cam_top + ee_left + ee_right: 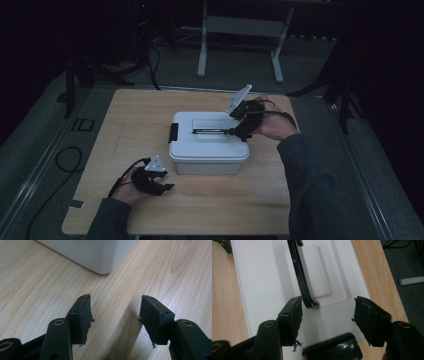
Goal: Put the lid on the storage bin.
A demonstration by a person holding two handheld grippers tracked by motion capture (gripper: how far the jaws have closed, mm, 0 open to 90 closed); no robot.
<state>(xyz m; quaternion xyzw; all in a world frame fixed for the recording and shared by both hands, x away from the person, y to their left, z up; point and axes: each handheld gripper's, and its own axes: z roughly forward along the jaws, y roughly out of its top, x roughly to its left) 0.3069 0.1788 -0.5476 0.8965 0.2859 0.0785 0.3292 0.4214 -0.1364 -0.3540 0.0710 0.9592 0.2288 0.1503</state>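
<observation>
Wooden surface under dim light carries the white lidded box at its middle, black handle lying flat along the lid. My right hand-held gripper hangs over the box's right end, jaws wide with the handle's tip between them, untouched. Left of the box's near corner, my left hand-held gripper rests with jaws apart, holding nothing.
</observation>
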